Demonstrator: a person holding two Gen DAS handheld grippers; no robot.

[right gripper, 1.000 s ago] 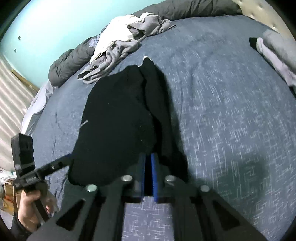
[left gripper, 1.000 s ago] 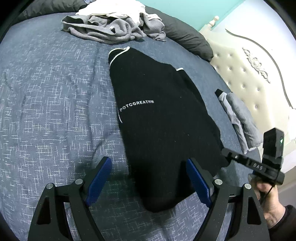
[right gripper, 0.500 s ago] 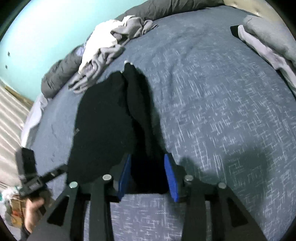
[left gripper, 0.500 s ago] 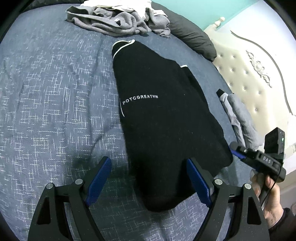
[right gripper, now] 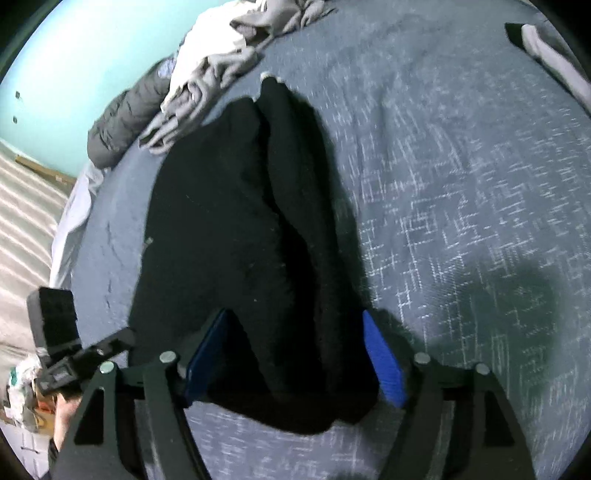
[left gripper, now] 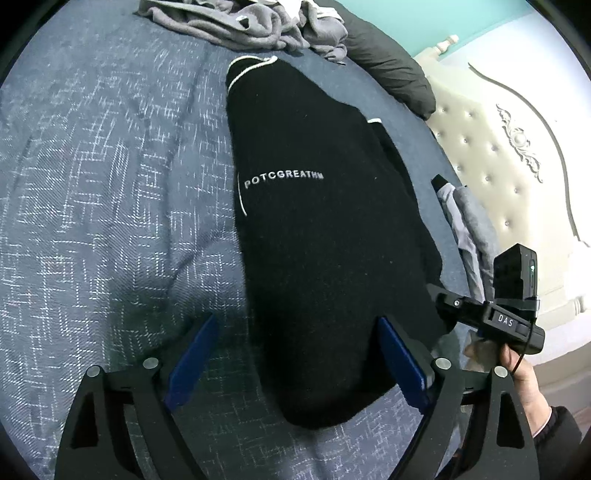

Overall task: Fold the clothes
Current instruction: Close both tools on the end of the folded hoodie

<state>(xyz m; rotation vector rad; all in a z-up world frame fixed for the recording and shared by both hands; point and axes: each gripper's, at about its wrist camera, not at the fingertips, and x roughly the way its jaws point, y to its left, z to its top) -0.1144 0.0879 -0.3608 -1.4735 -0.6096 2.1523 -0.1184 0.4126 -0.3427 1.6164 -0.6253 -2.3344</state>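
Note:
A black garment (left gripper: 325,229) with white lettering lies folded lengthwise on the blue bedspread (left gripper: 103,206); it also shows in the right wrist view (right gripper: 251,236). My left gripper (left gripper: 295,354) is open, its blue pads either side of the garment's near end, holding nothing. My right gripper (right gripper: 295,358) is open wide over the garment's near right corner, with the cloth lying between the pads. The right gripper's body (left gripper: 506,314) shows at the right of the left wrist view.
A heap of grey and white clothes (left gripper: 251,22) lies at the far end of the bed, next to a dark duvet (left gripper: 391,62). Folded grey clothes (left gripper: 469,229) lie by the padded cream headboard (left gripper: 491,155). The bed edge (right gripper: 74,206) runs at the left.
My right gripper was shut at the garment's near edge a second ago; it has opened wide and let go. My left gripper has stayed open, drifting slightly forward.

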